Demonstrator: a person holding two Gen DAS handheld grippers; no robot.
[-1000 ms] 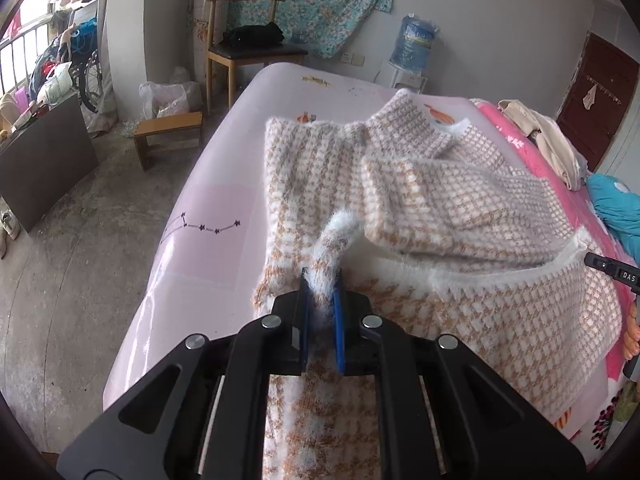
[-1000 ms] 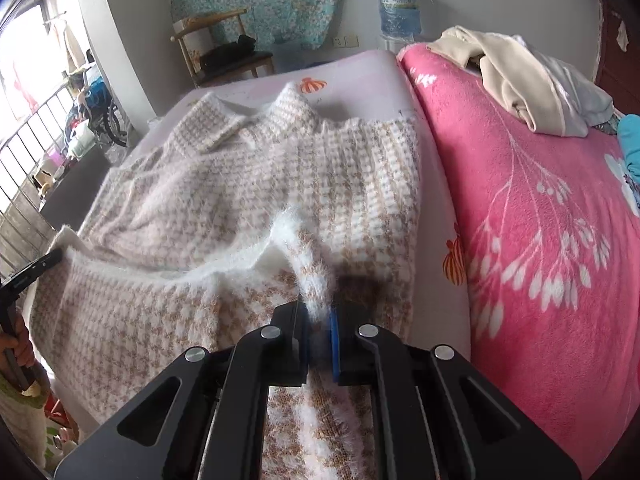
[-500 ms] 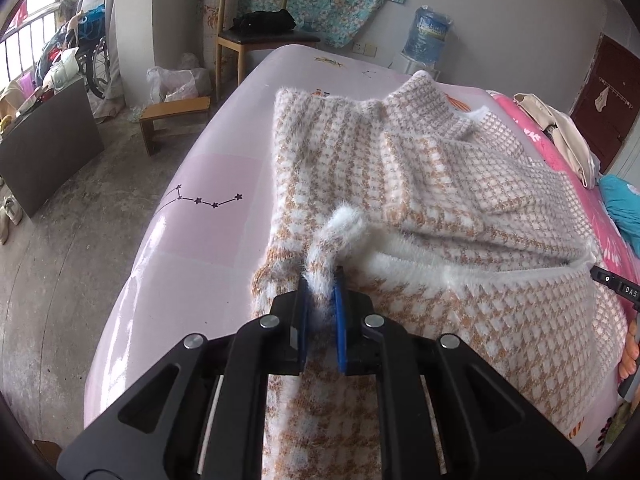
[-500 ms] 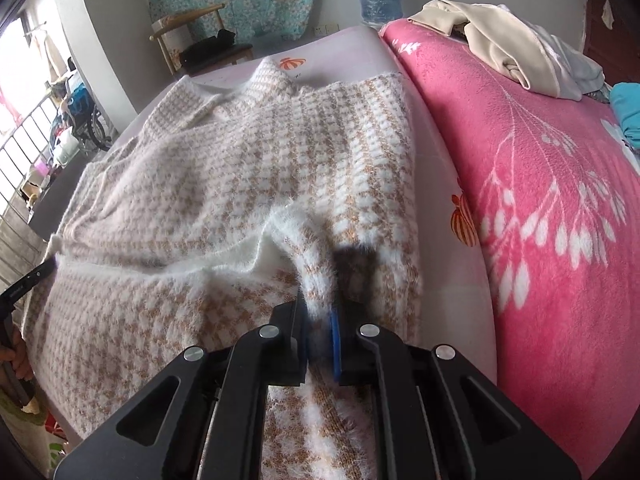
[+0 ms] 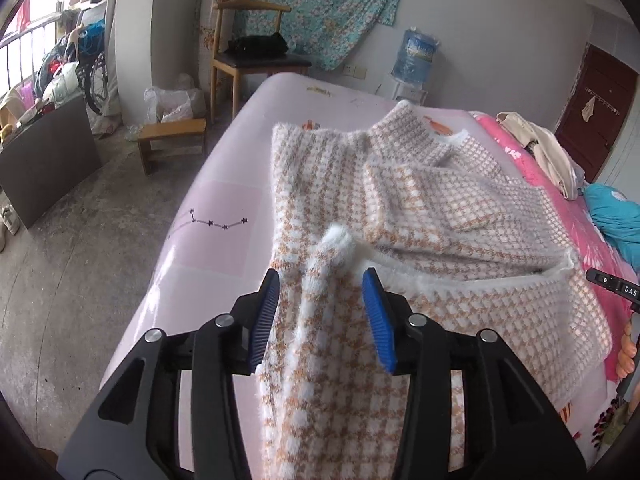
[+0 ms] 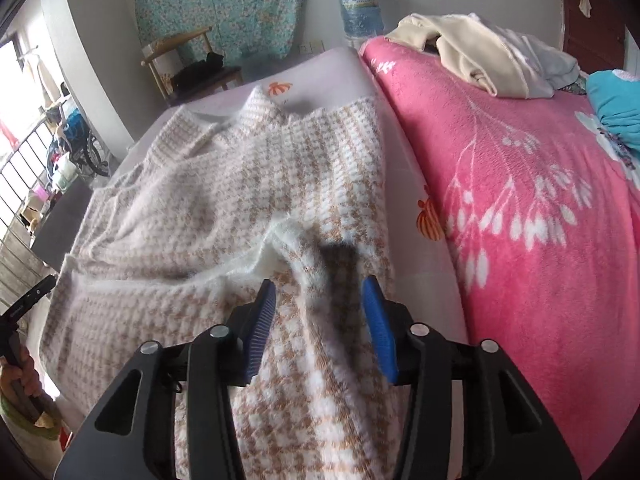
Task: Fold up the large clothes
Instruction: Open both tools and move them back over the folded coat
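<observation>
A fluffy white and tan houndstooth sweater (image 5: 420,216) lies on the pale pink bed (image 5: 224,208), its lower part folded up over the body with the white hem across the middle. My left gripper (image 5: 320,280) is opening; a raised pinch of the hem (image 5: 336,240) stands between the blue pads, which no longer press it. The same sweater (image 6: 224,184) fills the right wrist view. My right gripper (image 6: 318,286) is opening too, with a ridge of knit (image 6: 312,264) loose between its pads. The other gripper shows at each view's edge.
A bright pink flowered blanket (image 6: 520,200) covers the bed's right side, with cream clothes (image 6: 480,56) and a teal item (image 6: 616,100) on it. A wooden chair (image 5: 248,52), low stool (image 5: 172,136), water bottle (image 5: 416,52) and cluttered floor lie beyond the bed.
Both grippers, shut on pinches of the sweater's hem before, have spread their jaws and let the fabric go. The folded-up hem now rests on the sweater.
</observation>
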